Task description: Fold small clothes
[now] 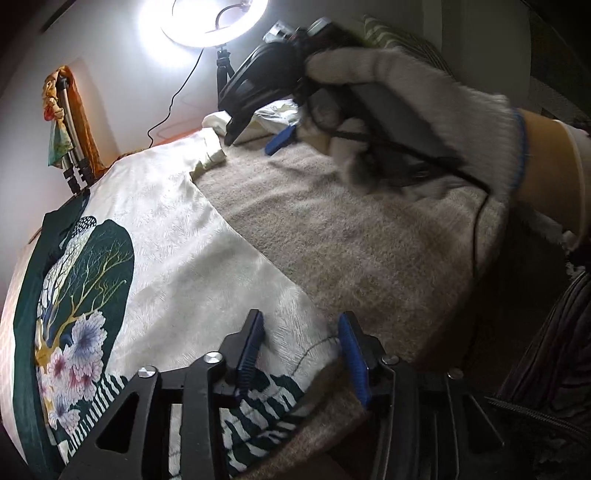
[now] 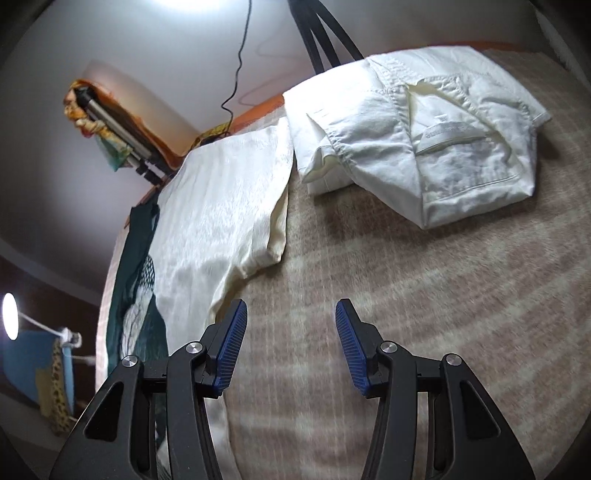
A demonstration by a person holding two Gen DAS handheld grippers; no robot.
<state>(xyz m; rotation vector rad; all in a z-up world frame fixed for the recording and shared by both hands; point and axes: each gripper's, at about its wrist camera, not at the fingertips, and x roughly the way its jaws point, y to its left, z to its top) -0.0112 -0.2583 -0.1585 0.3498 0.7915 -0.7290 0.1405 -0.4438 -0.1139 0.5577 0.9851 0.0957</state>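
- The left hand-held gripper [image 1: 301, 345] is closest in the left wrist view. Its blue pads stand apart with nothing pinched. They sit over the near corner of the cream shirt [image 1: 177, 236].
- The right hand-held gripper [image 2: 291, 343] also has its pads apart and holds nothing. Under it is only the fuzzy tan blanket [image 2: 406, 295], and the shirt's sleeve [image 2: 275, 221] is just to its left.
- The cream shirt lies flat on the blanket. Its long side runs from near the grippers away to the far wall.
- Only the left view shows the shirt's big green picture with flowers [image 1: 79, 350], and the gloved hand [image 1: 424, 107] holding the other gripper.
- Only the right view shows the folded white clothes [image 2: 424, 147] clearly, lying farther back on the blanket, just past the sleeve.
- Far back, the left view shows a bright ring light [image 1: 214, 18].
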